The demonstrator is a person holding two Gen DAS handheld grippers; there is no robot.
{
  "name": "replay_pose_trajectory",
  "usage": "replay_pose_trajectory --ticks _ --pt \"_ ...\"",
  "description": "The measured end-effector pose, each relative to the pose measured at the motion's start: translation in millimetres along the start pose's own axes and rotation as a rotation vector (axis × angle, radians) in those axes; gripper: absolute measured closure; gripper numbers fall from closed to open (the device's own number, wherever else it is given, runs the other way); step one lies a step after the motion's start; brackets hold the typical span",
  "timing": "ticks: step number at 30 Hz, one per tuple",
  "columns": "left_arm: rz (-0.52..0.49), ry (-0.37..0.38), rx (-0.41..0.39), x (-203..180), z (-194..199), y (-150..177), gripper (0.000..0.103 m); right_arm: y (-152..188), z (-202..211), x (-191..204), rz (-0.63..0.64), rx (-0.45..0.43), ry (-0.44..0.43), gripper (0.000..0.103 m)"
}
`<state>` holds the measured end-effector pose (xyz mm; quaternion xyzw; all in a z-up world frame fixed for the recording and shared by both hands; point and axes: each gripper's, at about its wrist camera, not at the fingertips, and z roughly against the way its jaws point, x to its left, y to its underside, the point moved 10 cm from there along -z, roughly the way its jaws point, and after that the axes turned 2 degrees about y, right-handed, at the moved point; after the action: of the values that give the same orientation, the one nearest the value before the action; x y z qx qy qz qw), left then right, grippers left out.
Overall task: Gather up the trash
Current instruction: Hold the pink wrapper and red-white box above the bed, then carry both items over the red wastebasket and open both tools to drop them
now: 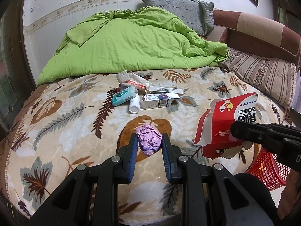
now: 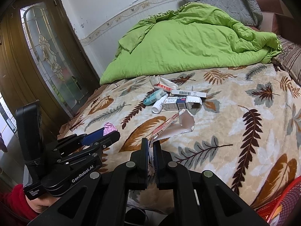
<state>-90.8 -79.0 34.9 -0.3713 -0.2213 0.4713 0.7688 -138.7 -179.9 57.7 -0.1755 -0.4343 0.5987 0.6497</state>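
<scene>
In the left wrist view my left gripper (image 1: 149, 139) is shut on a crumpled pink paper ball (image 1: 149, 141), just above the leaf-patterned blanket (image 1: 75, 113). To its right, my right gripper (image 1: 235, 130) is shut on a torn red-and-white carton (image 1: 223, 120). The right wrist view shows that carton (image 2: 176, 126) edge-on, its flap pinched in the right gripper (image 2: 150, 145). The left gripper (image 2: 110, 132) with the pink ball (image 2: 109, 128) is at the left. Mid-bed lie a teal packet (image 1: 123, 96), a white bottle (image 1: 134, 105), a white-blue box (image 1: 158, 101), a long barcode box (image 1: 165, 90) and a plastic wrapper (image 1: 133, 81).
A red mesh basket (image 1: 267, 171) (image 2: 282, 203) stands beside the bed's near right corner. A green quilt (image 1: 131, 41) covers the far half of the bed, with a grey pillow (image 1: 180, 9) behind and a striped pillow (image 1: 263, 71) at right. A glazed wooden door (image 2: 47, 56) stands at left.
</scene>
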Motion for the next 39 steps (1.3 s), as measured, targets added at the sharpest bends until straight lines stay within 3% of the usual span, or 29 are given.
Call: replay_pose_trajectory --ticks 19,27,34,39 --pt "-0.002 0.003 -0.002 -3 1 1 0.079 -1 9 -1 -0.012 -0.015 0.001 0.097" --pt "-0.009 0.025 -0.004 -25 5 -4 0.079 -3 19 -7 -0.027 -0.030 0.015 0.097" --pt "-0.052 0.121 -0.006 -63 8 -12 0.079 0 52 -43 -0.089 -0.062 0.073 0.097" --pt "-0.119 0.256 -0.005 -118 16 -16 0.079 10 94 -86 -0.170 -0.091 0.140 0.097"
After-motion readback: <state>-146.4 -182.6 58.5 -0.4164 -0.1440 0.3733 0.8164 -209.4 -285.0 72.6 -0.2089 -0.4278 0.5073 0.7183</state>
